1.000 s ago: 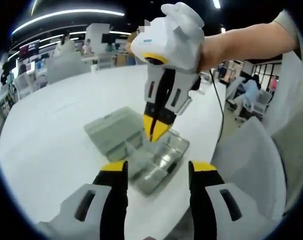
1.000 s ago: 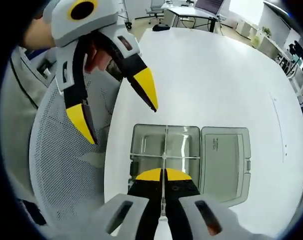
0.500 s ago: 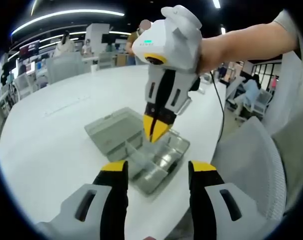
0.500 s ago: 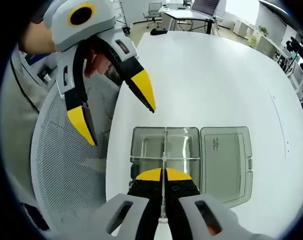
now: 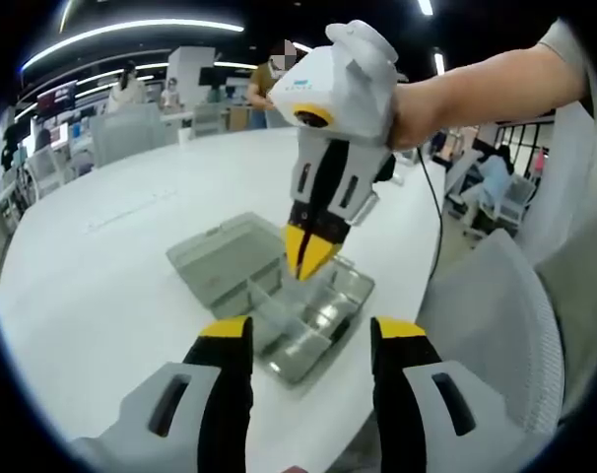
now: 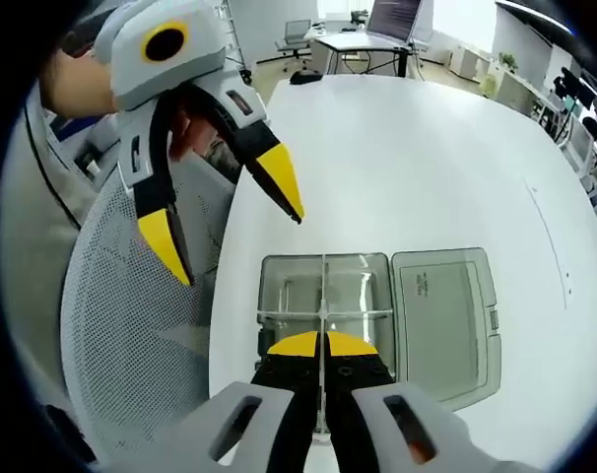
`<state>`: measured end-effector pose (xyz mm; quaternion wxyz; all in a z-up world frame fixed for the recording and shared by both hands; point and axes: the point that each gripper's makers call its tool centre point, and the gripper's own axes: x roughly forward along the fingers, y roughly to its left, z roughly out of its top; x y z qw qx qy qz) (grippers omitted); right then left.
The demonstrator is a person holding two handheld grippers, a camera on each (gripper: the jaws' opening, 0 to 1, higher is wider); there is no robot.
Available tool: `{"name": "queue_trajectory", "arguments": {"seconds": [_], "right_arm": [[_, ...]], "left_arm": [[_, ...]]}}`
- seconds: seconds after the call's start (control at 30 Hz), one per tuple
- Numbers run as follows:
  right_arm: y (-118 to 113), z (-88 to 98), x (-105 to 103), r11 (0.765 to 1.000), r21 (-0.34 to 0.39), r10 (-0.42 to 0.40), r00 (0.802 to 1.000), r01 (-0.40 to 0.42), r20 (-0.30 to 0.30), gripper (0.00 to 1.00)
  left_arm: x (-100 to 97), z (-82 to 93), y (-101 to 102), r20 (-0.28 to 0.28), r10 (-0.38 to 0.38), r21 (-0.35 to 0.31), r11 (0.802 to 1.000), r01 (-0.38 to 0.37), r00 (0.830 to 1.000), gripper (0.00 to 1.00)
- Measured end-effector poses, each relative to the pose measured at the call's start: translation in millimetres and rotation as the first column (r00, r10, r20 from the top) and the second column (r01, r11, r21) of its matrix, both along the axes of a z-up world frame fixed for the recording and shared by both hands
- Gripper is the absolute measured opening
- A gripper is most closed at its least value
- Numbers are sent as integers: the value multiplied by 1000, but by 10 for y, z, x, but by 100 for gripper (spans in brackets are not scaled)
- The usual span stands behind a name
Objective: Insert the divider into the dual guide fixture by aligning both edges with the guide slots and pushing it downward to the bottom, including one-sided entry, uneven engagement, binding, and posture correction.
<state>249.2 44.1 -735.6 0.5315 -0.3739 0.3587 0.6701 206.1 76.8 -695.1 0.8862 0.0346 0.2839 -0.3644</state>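
We see the left gripper (image 6: 230,241) at the left of the right gripper view, off the table edge over a mesh chair (image 6: 131,325), jaws spread wide with nothing between them. In the left gripper view its own two yellow-tipped jaws rise from the bottom, parted and empty (image 5: 308,345).

The clear plastic box (image 6: 323,301) sits near the table's (image 6: 427,158) edge closest to the person, its flat lid (image 6: 446,320) lying open beside it on the tabletop. Inside the box we see a thin cross-shaped clear divider (image 6: 322,296): a long strip runs down the middle and a cross strip meets it. We cannot tell whether the divider is fully down in its slots.

The right gripper (image 6: 321,345) has its jaws pressed together on the near end of the long divider strip. In the left gripper view the right gripper (image 5: 308,258) comes down from above, held by a hand (image 5: 427,94), tips pinched at the divider over the box (image 5: 308,315); lid (image 5: 220,258) to its left.

Chairs and desks stand well beyond the table.
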Motion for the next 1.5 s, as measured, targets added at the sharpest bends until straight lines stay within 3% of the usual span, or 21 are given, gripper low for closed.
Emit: {"name": "queue_trajectory", "arguments": {"seconds": [1.1,1.5], "right_arm": [[12,21,-13,999,47,21,1000,-21,5,0],[13,10,-6,998,54,-21,1000,21,-13,0]], "left_arm": [[-11,-13,9,0,0,0,1000,0,1000,46],[-15,-5,6,1,1,2,1000,-1,1000,46]]}}
